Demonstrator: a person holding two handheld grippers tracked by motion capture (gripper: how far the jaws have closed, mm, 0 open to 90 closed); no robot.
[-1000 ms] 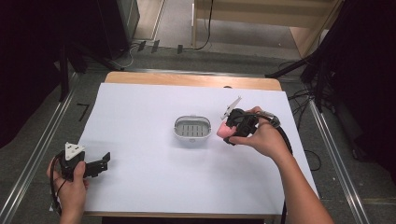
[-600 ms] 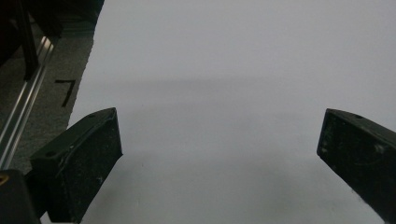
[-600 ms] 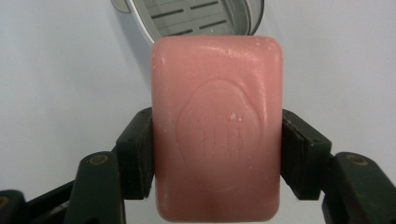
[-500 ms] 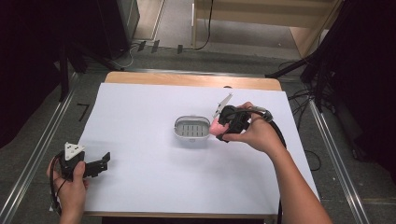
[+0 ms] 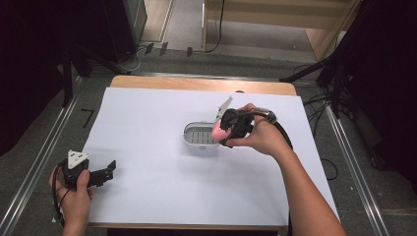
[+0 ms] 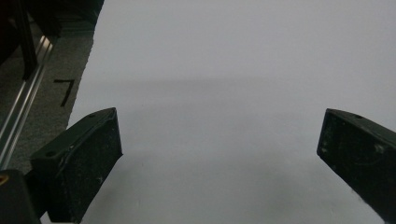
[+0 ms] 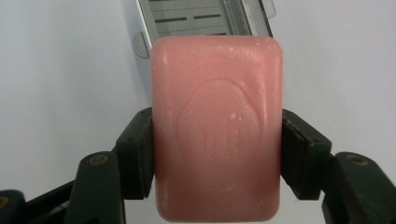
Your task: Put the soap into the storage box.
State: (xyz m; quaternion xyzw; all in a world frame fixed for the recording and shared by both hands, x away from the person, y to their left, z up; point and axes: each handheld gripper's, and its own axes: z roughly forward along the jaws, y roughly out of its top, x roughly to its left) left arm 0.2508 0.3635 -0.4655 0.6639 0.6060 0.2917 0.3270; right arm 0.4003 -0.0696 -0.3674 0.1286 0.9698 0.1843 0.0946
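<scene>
At the table's near left corner, the left gripper (image 5: 101, 173) rests on the white table cover (image 5: 147, 128), jaws spread wide with nothing between them. Farther in, the right gripper (image 5: 222, 132) clamps a pink soap bar (image 7: 217, 126) by its sides, held at the right end of the grey slotted soap dish (image 5: 199, 137).
</scene>
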